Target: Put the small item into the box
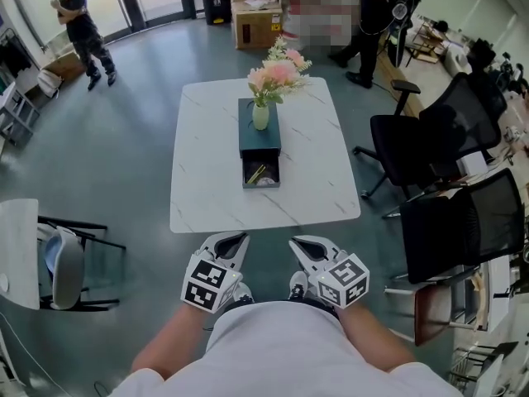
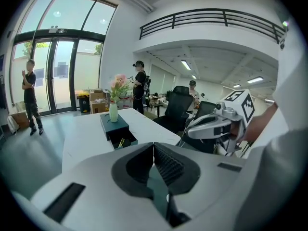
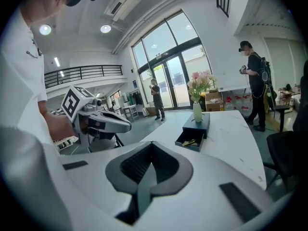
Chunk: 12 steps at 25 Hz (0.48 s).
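Left gripper [image 1: 234, 240], right gripper [image 1: 302, 244]: both pressed together, empty, near body, short of table [image 1: 207, 197].
Box [image 1: 259, 137] mid-table, drawer [image 1: 261, 184] open.
Yellowish item [image 1: 257, 173] seemingly inside drawer already.
Placing looks done; next likely a reach forward to shut drawer.

Left claw [image 2: 154, 147], jaws together, toward dark box [image 2: 113, 123] on white table [image 2: 81, 141].
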{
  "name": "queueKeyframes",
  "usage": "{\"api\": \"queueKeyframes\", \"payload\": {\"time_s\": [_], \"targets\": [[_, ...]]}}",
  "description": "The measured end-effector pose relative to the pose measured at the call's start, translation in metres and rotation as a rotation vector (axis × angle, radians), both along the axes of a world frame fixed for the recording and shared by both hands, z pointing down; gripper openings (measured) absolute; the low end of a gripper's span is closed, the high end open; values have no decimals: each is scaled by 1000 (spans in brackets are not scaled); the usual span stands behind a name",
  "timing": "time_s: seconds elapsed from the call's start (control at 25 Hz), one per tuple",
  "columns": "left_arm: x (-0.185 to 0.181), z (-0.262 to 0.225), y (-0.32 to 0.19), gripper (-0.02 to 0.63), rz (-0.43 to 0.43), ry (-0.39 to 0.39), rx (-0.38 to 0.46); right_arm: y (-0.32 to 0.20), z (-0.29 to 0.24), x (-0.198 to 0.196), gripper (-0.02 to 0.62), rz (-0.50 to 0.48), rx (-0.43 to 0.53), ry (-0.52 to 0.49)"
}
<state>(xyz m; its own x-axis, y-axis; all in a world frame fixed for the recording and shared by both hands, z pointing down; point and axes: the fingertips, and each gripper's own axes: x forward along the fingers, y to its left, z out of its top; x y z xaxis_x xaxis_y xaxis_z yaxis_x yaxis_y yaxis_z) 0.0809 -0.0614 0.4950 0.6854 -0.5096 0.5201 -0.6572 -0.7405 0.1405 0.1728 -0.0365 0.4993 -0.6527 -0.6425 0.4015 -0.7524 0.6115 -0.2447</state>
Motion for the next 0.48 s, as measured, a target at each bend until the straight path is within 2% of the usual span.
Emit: {"api": "queueKeyframes", "payload": {"time_s": [0.48], "targets": [[-5, -4, 1, 17, -14, 4, 2, 0, -2, -5, 15, 0, 4, -10]]}}
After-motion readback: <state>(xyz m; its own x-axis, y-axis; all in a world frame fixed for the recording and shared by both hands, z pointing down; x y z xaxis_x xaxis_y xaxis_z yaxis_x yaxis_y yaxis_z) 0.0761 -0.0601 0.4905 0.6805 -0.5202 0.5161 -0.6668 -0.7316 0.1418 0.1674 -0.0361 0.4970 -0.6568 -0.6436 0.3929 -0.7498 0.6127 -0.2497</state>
